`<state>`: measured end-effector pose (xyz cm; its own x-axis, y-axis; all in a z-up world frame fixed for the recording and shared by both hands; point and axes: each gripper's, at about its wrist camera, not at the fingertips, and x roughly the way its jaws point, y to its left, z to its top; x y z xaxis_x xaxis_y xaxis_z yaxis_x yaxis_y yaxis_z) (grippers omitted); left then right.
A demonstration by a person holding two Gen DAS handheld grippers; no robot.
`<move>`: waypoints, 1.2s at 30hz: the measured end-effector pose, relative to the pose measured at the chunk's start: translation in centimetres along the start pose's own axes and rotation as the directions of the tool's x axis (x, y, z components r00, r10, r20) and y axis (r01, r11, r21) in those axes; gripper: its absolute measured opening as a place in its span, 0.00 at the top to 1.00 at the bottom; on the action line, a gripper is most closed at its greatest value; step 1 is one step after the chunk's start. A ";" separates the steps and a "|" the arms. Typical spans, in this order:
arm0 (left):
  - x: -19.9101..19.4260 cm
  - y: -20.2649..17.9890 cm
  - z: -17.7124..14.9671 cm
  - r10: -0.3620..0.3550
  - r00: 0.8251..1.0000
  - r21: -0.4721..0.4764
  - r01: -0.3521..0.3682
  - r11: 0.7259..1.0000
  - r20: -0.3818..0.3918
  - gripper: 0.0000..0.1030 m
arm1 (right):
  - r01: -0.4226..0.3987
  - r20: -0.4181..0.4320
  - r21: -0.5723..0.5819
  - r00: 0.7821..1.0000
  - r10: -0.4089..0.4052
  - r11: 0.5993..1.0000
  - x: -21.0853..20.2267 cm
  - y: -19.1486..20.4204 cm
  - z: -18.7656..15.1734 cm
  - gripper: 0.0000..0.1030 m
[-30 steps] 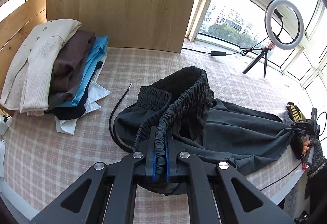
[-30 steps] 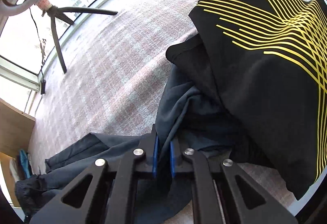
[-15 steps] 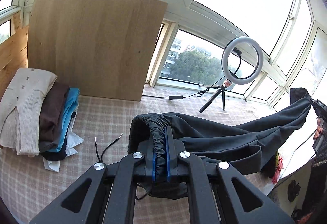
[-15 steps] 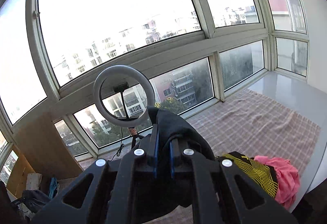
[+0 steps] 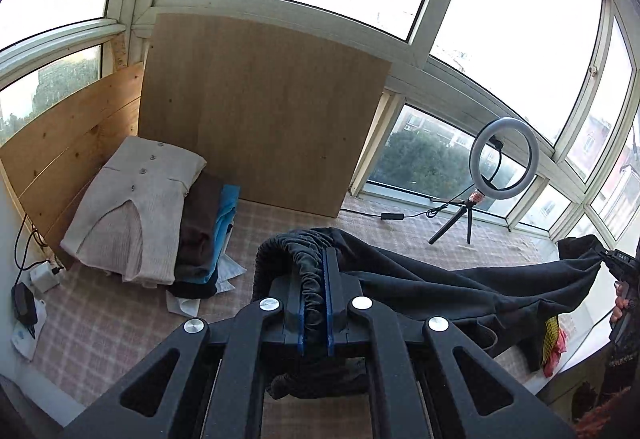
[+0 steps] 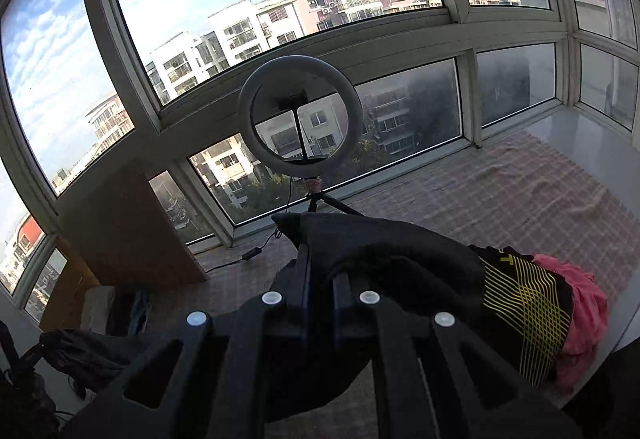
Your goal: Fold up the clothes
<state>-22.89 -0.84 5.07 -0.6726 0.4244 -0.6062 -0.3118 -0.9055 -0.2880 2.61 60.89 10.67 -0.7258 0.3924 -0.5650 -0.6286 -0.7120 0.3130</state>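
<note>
Fingers [image 5: 314,303] of left gripper clenched on trousers [image 5: 440,287] at elastic waistband; right gripper [image 6: 320,279] clamps a leg end. Garment hangs above worktop [image 5: 120,319]. Soft, limp: hold edges.

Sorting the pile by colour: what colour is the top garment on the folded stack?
Cream, with small buttons; clearest in the left wrist view.

Dark grey trousers [image 5: 460,291] with a gathered elastic waistband [image 5: 310,271], held up off the checked cloth, waistband pinched between the left gripper [image 5: 316,303] jaws and fabric stretching away to the right gripper [image 5: 618,263] at the far right. From the right wrist view, a dark fold [image 6: 380,243] drapes over the right gripper [image 6: 320,279], rest sagging down to the left.
</note>
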 end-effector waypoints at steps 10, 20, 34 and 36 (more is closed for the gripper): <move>20.2 1.8 0.8 0.105 0.927 0.062 -0.088 0.994 -0.359 0.85 | 0.272 -0.543 0.051 0.815 -0.202 0.961 24.3 -8.5 -4.9 0.83; 18.6 3.5 -2.9 0.114 0.911 0.105 -0.078 0.991 -0.396 0.75 | 0.210 -0.596 -0.001 0.785 -0.169 0.978 24.4 -10.1 -9.8 0.69; 31.6 2.6 -5.5 0.195 0.830 0.186 -0.112 0.976 -0.522 0.65 | 0.211 -0.634 -0.096 0.741 -0.223 0.973 26.1 -9.2 -13.4 0.65; 33.5 2.9 -5.4 0.183 0.819 0.162 -0.112 0.980 -0.543 0.83 | 0.194 -0.648 -0.092 0.733 -0.207 0.977 27.1 -8.9 -14.0 0.61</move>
<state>-42.75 10.74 -20.09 -0.2437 0.1843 -0.9522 -0.3392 -0.9360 -0.0944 -7.54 69.74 -18.09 -0.2209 0.0572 -0.9736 -0.7288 -0.6731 0.1258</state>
